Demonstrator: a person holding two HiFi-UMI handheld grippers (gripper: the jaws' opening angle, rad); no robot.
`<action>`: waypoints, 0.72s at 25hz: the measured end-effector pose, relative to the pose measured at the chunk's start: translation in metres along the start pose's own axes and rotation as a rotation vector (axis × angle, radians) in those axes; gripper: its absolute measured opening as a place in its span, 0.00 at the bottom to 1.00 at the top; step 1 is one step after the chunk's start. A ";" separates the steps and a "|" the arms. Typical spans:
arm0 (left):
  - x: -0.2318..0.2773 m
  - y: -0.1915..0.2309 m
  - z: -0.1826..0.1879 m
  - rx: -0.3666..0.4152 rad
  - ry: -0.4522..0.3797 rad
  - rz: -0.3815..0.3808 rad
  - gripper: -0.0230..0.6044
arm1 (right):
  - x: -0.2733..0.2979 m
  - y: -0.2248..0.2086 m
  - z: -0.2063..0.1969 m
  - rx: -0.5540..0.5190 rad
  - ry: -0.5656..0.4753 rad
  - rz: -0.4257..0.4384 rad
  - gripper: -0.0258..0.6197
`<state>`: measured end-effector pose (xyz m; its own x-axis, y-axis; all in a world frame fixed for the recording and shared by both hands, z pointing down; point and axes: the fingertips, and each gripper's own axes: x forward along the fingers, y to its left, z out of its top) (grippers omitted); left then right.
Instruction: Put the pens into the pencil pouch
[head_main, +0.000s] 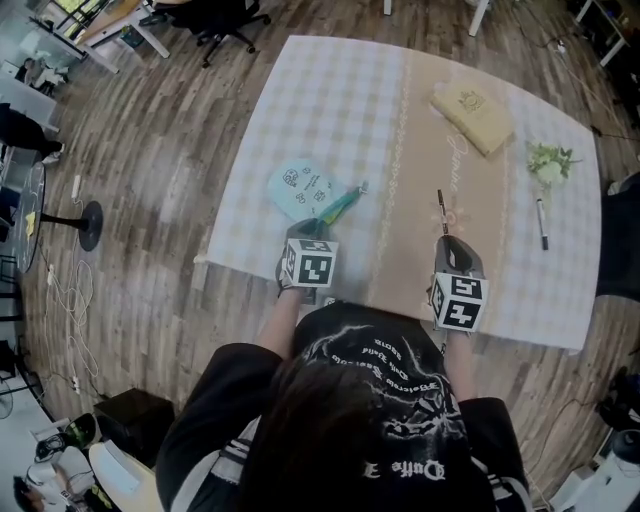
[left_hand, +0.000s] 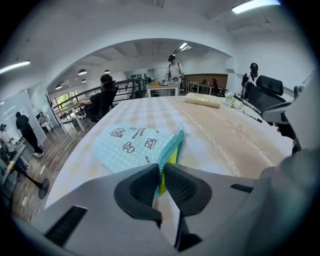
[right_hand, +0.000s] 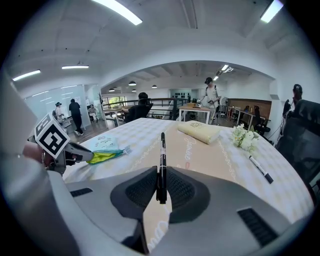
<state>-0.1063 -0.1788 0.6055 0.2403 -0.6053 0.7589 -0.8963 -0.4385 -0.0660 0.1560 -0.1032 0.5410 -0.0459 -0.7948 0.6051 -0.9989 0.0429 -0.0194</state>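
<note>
A light blue pencil pouch (head_main: 303, 190) with small prints lies flat on the tablecloth, its zipper mouth showing a yellow lining. My left gripper (head_main: 318, 230) is shut on the near end of that teal mouth edge (left_hand: 169, 152), which is pinched between the pads. My right gripper (head_main: 444, 240) is shut on a black pen (right_hand: 162, 150), which points away from me over the beige runner. In the head view the held pen (head_main: 441, 210) sticks out ahead of the jaws, right of the pouch. A second pen (head_main: 541, 222) lies on the table at the right.
A beige case (head_main: 472, 116) lies at the far side of the table, and a small bunch of white flowers (head_main: 549, 162) sits just beyond the loose pen. The checked tablecloth (head_main: 330, 100) ends at the near edge by my body. People stand beyond the table.
</note>
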 end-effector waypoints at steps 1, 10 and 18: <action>-0.001 0.001 0.001 -0.004 -0.009 0.004 0.12 | 0.000 0.001 0.000 -0.004 0.001 0.002 0.14; -0.018 0.001 0.028 -0.189 -0.069 -0.071 0.10 | 0.005 0.004 0.011 -0.026 0.001 0.039 0.14; -0.035 0.006 0.053 -0.275 -0.143 -0.107 0.09 | 0.006 0.030 0.032 -0.154 -0.006 0.128 0.14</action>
<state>-0.0999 -0.1954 0.5446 0.3709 -0.6611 0.6522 -0.9255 -0.3208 0.2011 0.1254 -0.1260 0.5180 -0.1734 -0.7803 0.6009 -0.9715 0.2358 0.0259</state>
